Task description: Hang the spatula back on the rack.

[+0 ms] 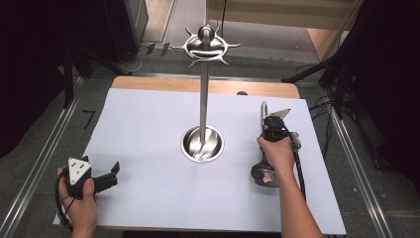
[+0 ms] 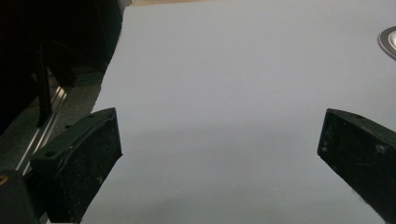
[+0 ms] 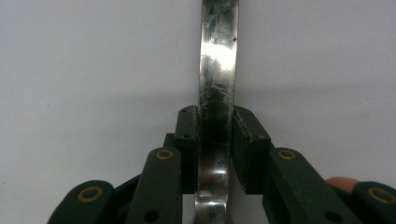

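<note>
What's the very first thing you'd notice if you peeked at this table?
The tall shiny metal stand in the middle of the white table, with a spiky hook ring at its top and a round dish at its foot. Next, the right claw on the right side, pinching the flat handle of a metal utensil lying there. The left claw rests open at the near left.

in the high view the right hand-held gripper (image 1: 271, 130) and the person's hand (image 1: 277, 152) cover the middle of the ladle (image 1: 264, 110), so its handle tip shows beyond them and its bowl near the wrist. in the right gripper view the ladle's handle (image 3: 218, 70) runs off the top edge and the bottom edge. in the left gripper view the stand's round base (image 2: 389, 41) is cut by the right edge, a mere sliver on the tabletop (image 2: 233, 93).
</note>
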Motion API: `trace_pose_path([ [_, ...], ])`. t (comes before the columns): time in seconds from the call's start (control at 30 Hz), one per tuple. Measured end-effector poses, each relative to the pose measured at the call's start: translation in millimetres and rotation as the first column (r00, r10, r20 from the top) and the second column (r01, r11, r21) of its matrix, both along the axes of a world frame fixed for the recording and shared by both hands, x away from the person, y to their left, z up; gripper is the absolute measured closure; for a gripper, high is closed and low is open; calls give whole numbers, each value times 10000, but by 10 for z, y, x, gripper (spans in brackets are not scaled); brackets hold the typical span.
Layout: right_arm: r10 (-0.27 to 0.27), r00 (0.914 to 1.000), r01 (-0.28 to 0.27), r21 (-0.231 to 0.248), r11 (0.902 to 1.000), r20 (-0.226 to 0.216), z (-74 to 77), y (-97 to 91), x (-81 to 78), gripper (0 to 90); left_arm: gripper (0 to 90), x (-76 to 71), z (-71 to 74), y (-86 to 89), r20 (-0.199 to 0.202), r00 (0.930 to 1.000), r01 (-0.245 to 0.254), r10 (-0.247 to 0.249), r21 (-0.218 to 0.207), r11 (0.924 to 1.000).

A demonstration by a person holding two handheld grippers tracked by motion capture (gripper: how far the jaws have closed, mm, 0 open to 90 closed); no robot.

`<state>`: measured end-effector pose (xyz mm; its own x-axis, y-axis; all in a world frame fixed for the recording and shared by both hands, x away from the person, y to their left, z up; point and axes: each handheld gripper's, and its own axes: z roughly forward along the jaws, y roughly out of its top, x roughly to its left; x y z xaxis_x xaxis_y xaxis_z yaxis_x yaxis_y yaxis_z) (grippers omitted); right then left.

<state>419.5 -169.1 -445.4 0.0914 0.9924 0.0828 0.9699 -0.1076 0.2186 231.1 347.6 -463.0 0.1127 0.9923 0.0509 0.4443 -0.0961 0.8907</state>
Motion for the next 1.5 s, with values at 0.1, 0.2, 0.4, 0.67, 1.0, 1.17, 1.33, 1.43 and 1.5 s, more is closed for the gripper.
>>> trace_pose_path([
  [0.1,56,9999,-55,35,10000,-145,-3,-14,20,753,2,1,0,-1,-11,10000,16,-16,19,10000],
  [0.2,16,9995,-12,123,9999,-324,-2,-24,49,755,2,2,-1,-4,-4,10000,0,0,40,10000],
  [0.4,33,9969,-46,-161,9999,-785,8,12,113,761,2,-1,0,0,5,10000,2,-2,9,10000],
  [0.67,-74,9962,62,-144,9999,-862,10,12,121,765,2,1,0,0,-4,10000,-11,11,-10,10000],
  [1.0,-75,9975,105,415,9991,-708,9,-63,118,768,2,2,-1,0,15,10000,-21,21,-35,10000],
  [1.17,135,9997,-129,267,9996,-222,20,-65,59,767,2,4,-1,0,-21,10000,-6,6,15,10000],
  [1.33,456,9977,-461,100,9989,510,72,-73,-33,768,2,4,0,0,-16,10000,-2,2,17,10000],
  [1.43,575,9912,-603,196,9980,1194,143,-100,-116,768,2,5,-2,-3,4,10000,11,-11,45,10000],
  [1.5,631,9886,-677,291,9973,1367,160,-107,-136,768,2,4,-2,-4,4,10000,0,0,39,10000],
])
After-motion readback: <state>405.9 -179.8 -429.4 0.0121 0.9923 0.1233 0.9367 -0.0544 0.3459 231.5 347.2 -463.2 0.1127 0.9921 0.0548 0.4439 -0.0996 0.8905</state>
